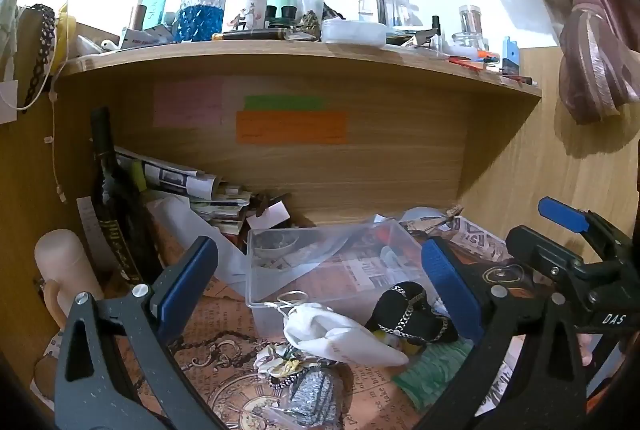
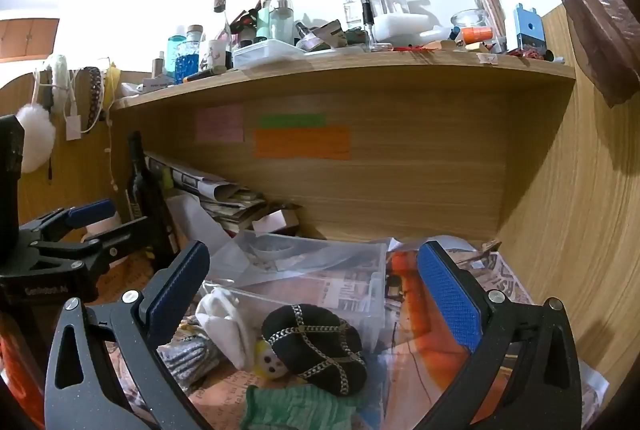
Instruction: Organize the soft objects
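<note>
A pile of soft things lies on the newspaper-covered desk in front of a clear plastic box (image 1: 320,262) (image 2: 320,270). There is a white cloth pouch (image 1: 336,334) (image 2: 224,322), a black pouch with a chain pattern (image 1: 412,314) (image 2: 316,346), a green cloth (image 1: 432,366) (image 2: 296,406), a grey knitted piece (image 1: 316,394) (image 2: 192,354) and a small yellow toy (image 2: 270,360). My left gripper (image 1: 320,286) is open and empty above the pile. My right gripper (image 2: 316,294) is open and empty above the black pouch. It also shows at the right of the left wrist view (image 1: 560,230).
A wooden shelf (image 1: 304,58) (image 2: 340,70) crowded with bottles and jars runs above the desk. A dark wine bottle (image 1: 116,206) (image 2: 146,194), stacked papers (image 1: 208,194) and a cream bottle (image 1: 64,270) stand at the left. A curtain (image 1: 592,62) hangs at the right.
</note>
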{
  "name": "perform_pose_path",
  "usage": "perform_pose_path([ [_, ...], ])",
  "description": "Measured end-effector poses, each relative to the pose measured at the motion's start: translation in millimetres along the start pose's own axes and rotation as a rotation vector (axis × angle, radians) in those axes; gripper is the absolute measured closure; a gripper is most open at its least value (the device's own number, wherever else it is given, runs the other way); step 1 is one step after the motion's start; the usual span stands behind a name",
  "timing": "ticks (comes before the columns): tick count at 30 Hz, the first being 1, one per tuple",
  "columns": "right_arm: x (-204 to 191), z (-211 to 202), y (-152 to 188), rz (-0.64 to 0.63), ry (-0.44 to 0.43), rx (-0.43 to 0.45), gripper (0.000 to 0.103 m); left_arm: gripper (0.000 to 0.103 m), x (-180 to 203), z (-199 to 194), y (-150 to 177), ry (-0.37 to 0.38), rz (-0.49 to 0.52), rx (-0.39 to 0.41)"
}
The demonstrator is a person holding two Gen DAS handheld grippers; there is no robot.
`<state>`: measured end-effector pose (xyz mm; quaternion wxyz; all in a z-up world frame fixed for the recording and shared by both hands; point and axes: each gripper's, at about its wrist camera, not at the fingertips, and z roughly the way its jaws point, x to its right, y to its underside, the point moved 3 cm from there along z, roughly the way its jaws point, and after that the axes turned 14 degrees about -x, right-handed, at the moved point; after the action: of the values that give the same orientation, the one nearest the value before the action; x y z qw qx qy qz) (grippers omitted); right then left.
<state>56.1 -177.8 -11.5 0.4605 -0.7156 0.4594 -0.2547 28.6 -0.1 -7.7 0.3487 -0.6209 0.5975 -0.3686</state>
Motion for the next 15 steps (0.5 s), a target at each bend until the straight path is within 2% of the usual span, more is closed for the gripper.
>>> perform_pose_path([
  [15,-1.7,1.7,0.0,-0.007,-0.001,-0.001,0.000,0.000,4.2,-3.0,-4.6,0.010,0.003,-0.007],
])
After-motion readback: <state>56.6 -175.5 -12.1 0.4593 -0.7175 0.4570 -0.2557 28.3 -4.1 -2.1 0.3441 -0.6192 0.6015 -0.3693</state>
